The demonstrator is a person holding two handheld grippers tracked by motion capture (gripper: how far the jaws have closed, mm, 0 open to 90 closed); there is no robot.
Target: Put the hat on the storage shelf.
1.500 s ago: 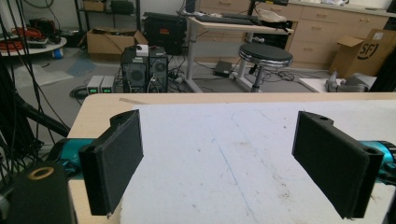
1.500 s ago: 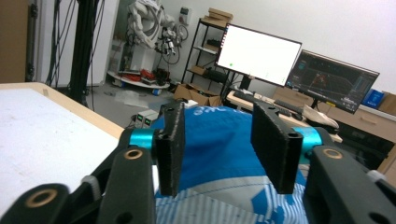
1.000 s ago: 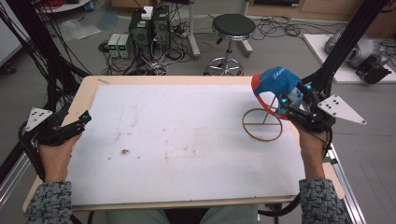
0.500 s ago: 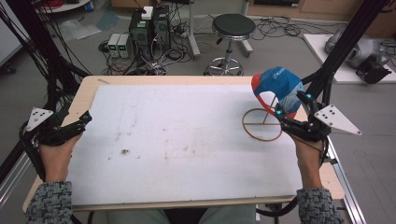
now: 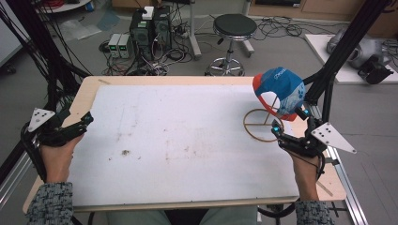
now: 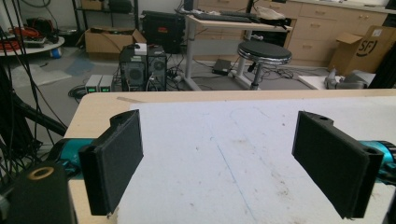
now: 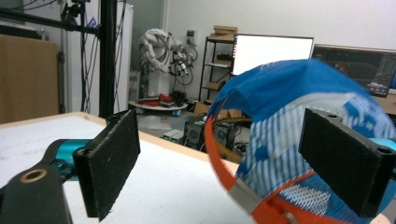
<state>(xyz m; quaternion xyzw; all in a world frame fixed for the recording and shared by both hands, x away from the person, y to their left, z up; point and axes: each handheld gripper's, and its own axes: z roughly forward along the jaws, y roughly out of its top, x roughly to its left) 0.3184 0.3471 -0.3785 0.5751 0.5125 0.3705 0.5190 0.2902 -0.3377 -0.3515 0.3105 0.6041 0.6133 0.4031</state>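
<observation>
A blue and white cap with an orange brim hangs on a thin wooden stand, whose ring base lies on the white mat at the table's right. My right gripper sits just below and in front of the cap. Its jaws have just been opening and now stand wide. In the right gripper view the cap looms between and beyond the pads, which do not press on it. My left gripper rests at the table's left edge, open over bare mat.
The white mat covers most of the wooden table and bears a few crumbs. A black frame pole slants up right behind the cap. On the floor past the far edge are a stool and computer towers.
My right gripper has dropped away from the cap toward the near edge and its jaws have spread. The cap stays on its stand. The left hand has kept still.
</observation>
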